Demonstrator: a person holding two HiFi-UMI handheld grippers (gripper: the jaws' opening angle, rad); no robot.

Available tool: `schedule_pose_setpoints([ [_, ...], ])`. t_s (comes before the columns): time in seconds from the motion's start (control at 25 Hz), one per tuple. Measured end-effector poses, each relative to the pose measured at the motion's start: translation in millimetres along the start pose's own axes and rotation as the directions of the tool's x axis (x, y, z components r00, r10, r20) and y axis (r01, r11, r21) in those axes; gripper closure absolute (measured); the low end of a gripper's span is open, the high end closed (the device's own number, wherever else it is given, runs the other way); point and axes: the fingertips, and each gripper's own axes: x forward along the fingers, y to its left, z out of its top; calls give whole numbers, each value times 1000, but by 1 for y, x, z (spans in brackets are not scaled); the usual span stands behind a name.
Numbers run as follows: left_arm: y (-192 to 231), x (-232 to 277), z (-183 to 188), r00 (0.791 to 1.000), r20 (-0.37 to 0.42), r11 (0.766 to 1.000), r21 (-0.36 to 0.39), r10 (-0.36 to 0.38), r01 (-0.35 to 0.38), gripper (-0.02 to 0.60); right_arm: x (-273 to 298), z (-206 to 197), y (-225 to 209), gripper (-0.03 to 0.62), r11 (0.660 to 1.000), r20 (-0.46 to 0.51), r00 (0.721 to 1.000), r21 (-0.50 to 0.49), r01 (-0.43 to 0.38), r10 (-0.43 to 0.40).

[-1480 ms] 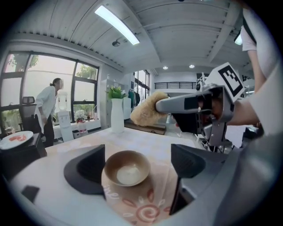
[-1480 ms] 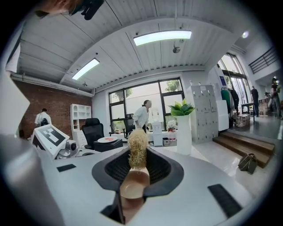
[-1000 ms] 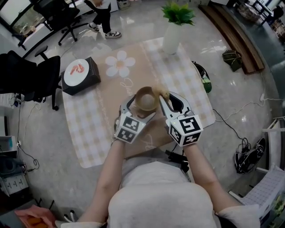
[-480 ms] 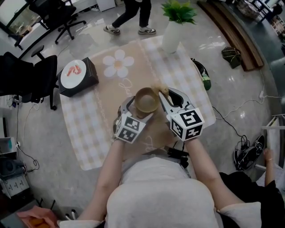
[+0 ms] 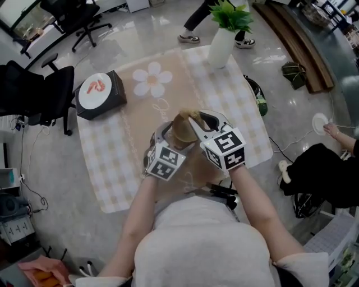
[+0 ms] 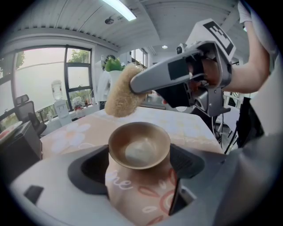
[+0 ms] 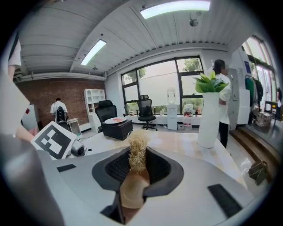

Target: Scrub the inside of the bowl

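— Where was the bowl (image 6: 139,148)?

— Between the fingers (image 6: 90,170) of the left gripper (image 6: 139,167), which were closed on its patterned outer wall. It sat upright there with its mouth open to the camera.

— Anything in it?

— Only a paler patch at the bottom of the tan inside (a sheen or a residue, I couldn't tell which).

— And the scrubber (image 7: 138,152)?

— A straw-coloured, fibrous pad pinched between the right gripper's (image 7: 137,165) fingers (image 7: 116,170), with its frayed end sticking out past the fingertips. From the left gripper view it hung just above the bowl's far rim, beyond the left fingertips. Whether it touched the rim I couldn't say.

— How were the arms held?

— Both forearms reached forward from the body and drew together. The marker cubes faced up, and the right gripper was angled so its tips pointed across toward the left one's.

— What lay farther out?

— Under both grippers, a checked cloth (image 5: 120,151) with a flower print. Well beyond the fingertips stood a white vase (image 5: 220,47) holding a green plant (image 5: 230,15). Off to the left gripper's side was a black box (image 5: 101,94) with a round white top.
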Motion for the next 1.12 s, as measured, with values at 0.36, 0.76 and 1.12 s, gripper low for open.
schedule_pose_setpoints([
  [0.36, 0, 0, 0, 1000, -12, 1000, 2, -1, 1, 151, 34, -11, 18, 507, 990, -115, 983, -12, -142, 140],
  [0.76, 0, 0, 0, 1000, -20, 1000, 7, 2, -2, 150, 40, -18, 2, 508, 992, -168, 978, -18, -129, 124],
  [1.12, 0, 0, 1, 1000, -25, 1000, 11, 7, -7, 150, 30, -20, -22, 508, 997, -174, 982, -3, -78, 76],
])
